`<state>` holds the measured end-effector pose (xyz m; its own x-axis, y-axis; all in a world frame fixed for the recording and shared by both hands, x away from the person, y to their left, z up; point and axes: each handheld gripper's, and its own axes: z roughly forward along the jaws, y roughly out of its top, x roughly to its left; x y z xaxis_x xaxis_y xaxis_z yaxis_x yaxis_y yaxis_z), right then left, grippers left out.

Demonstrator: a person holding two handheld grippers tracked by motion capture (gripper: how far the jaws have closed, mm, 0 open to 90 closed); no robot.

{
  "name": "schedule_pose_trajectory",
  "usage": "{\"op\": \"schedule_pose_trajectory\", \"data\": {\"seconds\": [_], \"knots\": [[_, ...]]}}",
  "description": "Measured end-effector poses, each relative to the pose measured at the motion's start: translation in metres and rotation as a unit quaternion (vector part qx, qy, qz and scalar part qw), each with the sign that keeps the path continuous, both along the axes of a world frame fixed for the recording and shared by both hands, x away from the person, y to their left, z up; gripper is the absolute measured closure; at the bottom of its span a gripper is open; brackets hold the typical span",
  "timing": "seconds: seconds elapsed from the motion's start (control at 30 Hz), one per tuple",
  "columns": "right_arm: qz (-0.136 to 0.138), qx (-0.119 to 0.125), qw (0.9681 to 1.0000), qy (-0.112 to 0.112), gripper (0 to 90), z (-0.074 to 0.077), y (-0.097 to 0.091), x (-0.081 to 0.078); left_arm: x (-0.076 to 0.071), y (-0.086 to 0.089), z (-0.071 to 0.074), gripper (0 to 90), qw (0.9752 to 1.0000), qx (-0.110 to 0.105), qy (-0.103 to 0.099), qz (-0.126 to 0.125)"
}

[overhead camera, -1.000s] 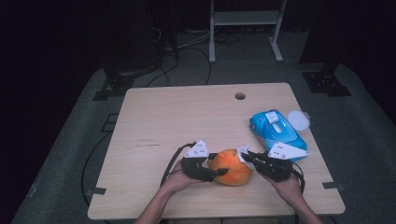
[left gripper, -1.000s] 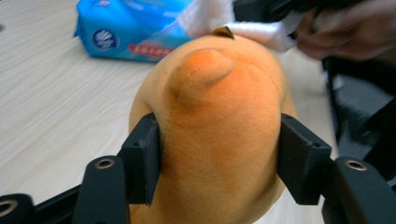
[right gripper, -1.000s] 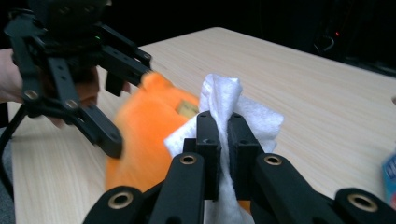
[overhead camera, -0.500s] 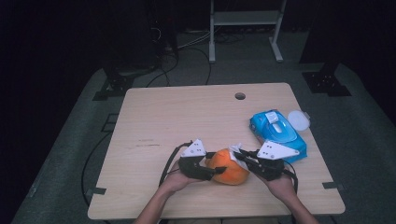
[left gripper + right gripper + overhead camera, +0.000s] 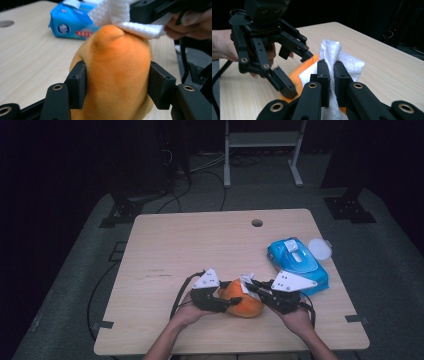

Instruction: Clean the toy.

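1. So, near the table's [image 5: 165, 250] front edge the left gripper [image 5: 116, 86] has its jaws clamped on both sides of the orange plush toy [image 5: 117, 75], probably pinning it for wiping.
2. Right gripper [image 5: 331, 75] pinches a white wipe [image 5: 332, 56] against the toy's top.
3. Toy looks soft, fuzzy, rounded.
4. Farther back sits the blue wipes pack [image 5: 297, 265].

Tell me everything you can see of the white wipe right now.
The wipe is a white, dimpled sheet, soft-looking like tissue or non-woven cloth. It is bunched and creased, pinched upright between the right gripper's shut jaws, with a tuft standing above them. Its loose part drapes onto the top of the orange plush, which the left gripper clamps at its sides. It sits at the table's near edge, beside the blue wipes pack.
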<state>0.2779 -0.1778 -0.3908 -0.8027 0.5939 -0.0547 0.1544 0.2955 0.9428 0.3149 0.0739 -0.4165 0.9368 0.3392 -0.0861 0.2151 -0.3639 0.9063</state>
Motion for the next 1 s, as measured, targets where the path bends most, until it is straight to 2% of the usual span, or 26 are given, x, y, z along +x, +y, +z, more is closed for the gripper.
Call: {"op": "schedule_pose_trajectory", "data": {"seconds": [0.07, 0.13, 0.2, 0.3, 0.37, 0.43, 0.57, 0.63, 0.67, 0.73, 0.77, 0.8, 0.83, 0.87, 0.9, 0.93, 1.0], "knots": [[0.002, 0.009, 1.0000, -0.001, 84.5, 0.002, -0.001, 0.000, -0.001, 0.004, 0.006, 40.8, 1.0000, -0.008, -0.003, -0.001], [0.002, 0.015, 0.9999, -0.002, 84.5, 0.002, -0.001, 0.001, -0.002, 0.004, 0.008, 40.8, 1.0000, 0.000, -0.004, -0.001], [0.001, 0.009, 1.0000, 0.003, 84.5, -0.001, -0.001, 0.002, -0.001, 0.004, 0.005, 40.7, 1.0000, 0.008, -0.001, 0.000], [-0.008, 0.005, 0.9998, 0.017, 84.5, -0.012, -0.006, 0.005, 0.001, 0.003, 0.000, 40.4, 0.9999, 0.007, 0.008, 0.003], [-0.013, 0.015, 0.9994, 0.028, 84.6, -0.014, -0.009, 0.005, 0.000, 0.000, 0.000, 40.0, 0.9999, 0.014, -0.001, 0.004], [-0.012, 0.011, 0.9996, 0.022, 84.5, -0.010, -0.006, 0.003, -0.001, -0.005, 0.000, 39.5, 0.9997, 0.021, -0.008, 0.005], [0.009, 0.011, 0.9999, 0.008, 84.5, -0.002, 0.004, -0.004, -0.003, -0.011, 0.000, 38.3, 0.9996, 0.022, -0.012, 0.010], [0.008, 0.001, 1.0000, 0.003, 84.5, -0.004, 0.006, -0.005, -0.003, -0.011, 0.000, 35.3, 0.9997, 0.022, -0.012, 0.008], [0.005, 0.000, 1.0000, 0.007, 84.6, -0.006, 0.004, -0.004, -0.003, -0.011, 0.000, 30.6, 0.9997, 0.020, -0.011, 0.007], [-0.001, 0.004, 0.9999, 0.016, 84.6, -0.011, -0.001, -0.002, -0.001, -0.008, 0.000, 20.6, 1.0000, 0.003, 0.001, 0.002], [-0.002, 0.005, 0.9999, 0.016, 84.6, -0.012, -0.003, -0.002, 0.001, -0.007, 0.000, 18.7, 1.0000, -0.003, 0.006, 0.000], [-0.004, 0.004, 0.9998, 0.016, 84.6, -0.013, -0.004, -0.002, 0.002, -0.006, -0.001, 16.9, 1.0000, -0.005, 0.008, 0.002], [-0.005, 0.004, 0.9999, 0.016, 84.6, -0.012, -0.005, -0.003, 0.005, -0.006, -0.002, 13.6, 1.0000, 0.003, 0.007, 0.006], [-0.008, 0.001, 0.9999, 0.015, 84.6, -0.012, -0.006, -0.003, 0.006, -0.006, -0.004, 10.7, 0.9999, 0.003, 0.014, 0.009], [-0.008, 0.001, 0.9998, 0.016, 84.6, -0.012, -0.007, -0.003, 0.008, -0.005, -0.007, 10.4, 0.9995, -0.005, 0.030, 0.007], [-0.008, 0.000, 0.9999, 0.014, 84.6, -0.012, -0.008, -0.003, 0.009, -0.005, -0.008, 11.5, 0.9993, -0.008, 0.035, 0.002], [-0.009, -0.002, 0.9998, 0.015, 84.6, -0.013, -0.010, -0.003, 0.007, -0.007, -0.010, 16.1, 0.9997, -0.007, 0.024, -0.006]]}}
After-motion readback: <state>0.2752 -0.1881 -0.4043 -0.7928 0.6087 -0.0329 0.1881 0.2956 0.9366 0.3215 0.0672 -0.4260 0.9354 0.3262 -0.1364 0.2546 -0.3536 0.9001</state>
